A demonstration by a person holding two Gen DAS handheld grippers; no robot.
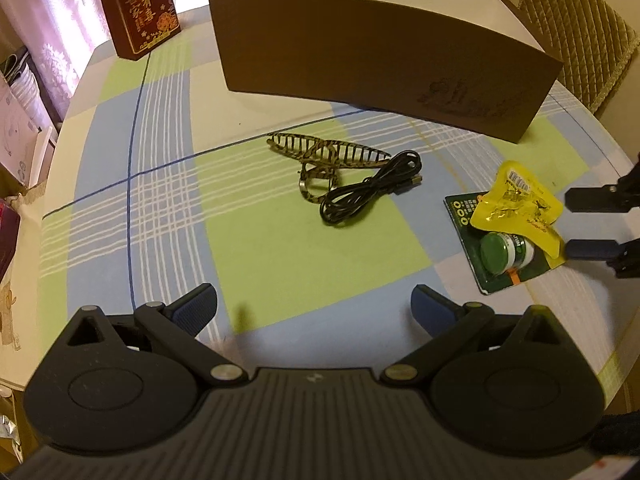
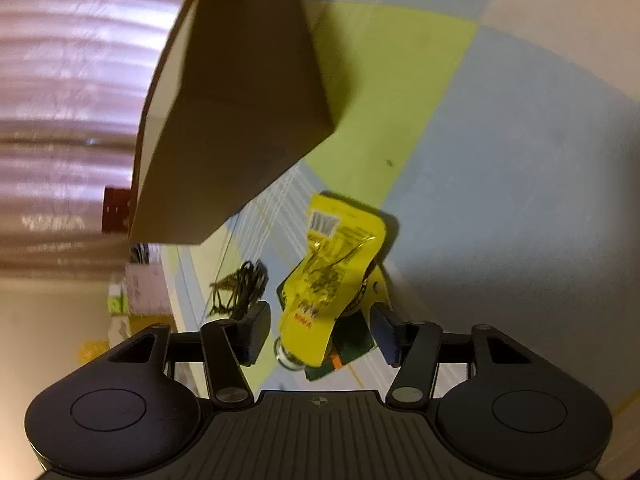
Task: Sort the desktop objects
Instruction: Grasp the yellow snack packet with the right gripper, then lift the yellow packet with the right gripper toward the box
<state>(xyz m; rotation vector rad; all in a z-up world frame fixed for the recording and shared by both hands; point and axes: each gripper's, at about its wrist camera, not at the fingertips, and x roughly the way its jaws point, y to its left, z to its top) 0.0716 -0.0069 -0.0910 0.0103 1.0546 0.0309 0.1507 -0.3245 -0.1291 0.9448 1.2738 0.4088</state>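
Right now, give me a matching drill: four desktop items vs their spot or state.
Items:
1. yellow packet
2. black cable
3. brown box
4. hair clip

Spots or states:
A. standing open-topped at the far side of the table
B. coiled near mid-table, beside the hair clip
C. lying on the green blister card, between the right claw fingers
D. patterned, lying just in front of the box

Pairs: 1-C, 2-B, 3-A, 4-D
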